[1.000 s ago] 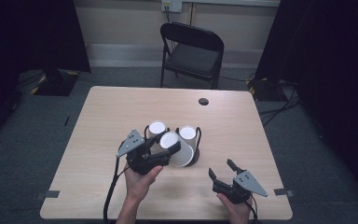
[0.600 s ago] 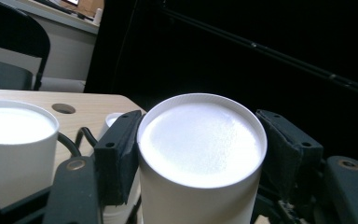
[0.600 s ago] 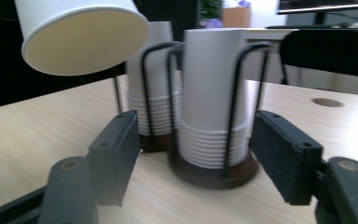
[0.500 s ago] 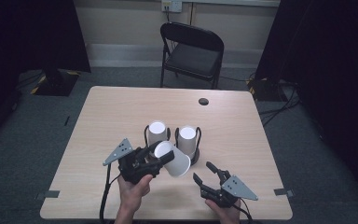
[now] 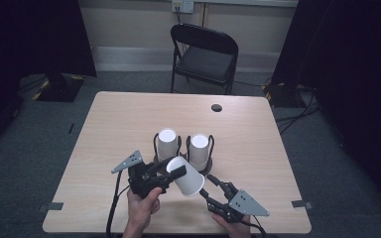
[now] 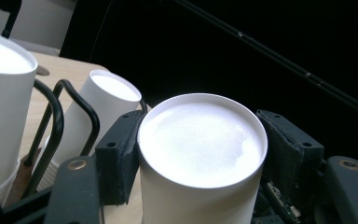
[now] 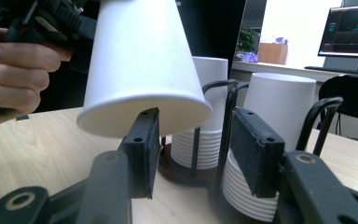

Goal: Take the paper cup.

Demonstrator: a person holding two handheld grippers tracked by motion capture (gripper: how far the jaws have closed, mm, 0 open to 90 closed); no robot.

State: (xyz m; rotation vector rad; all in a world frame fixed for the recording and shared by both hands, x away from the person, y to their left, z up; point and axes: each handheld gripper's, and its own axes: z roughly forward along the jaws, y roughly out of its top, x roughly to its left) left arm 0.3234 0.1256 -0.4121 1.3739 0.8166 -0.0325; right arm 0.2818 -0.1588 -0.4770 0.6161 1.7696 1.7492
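No readable print. Left gripper (image 5: 171,173) clenched on white paper cup (image 5: 187,177), tilted; right gripper (image 5: 213,191) released near cup stacks (image 5: 199,151) in wire rack (image 5: 155,144).

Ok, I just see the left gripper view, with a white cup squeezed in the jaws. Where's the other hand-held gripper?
Observer: The right hand-held gripper is open, right by the wide mouth of the white cup, near the front edge of the table.
Operator: Is the cup straight up?
Observer: No, it's tilted, mouth toward that gripper.
Operator: And those two cups behind?
Observer: They're a left stack and right stack of nested cups in wire holders.
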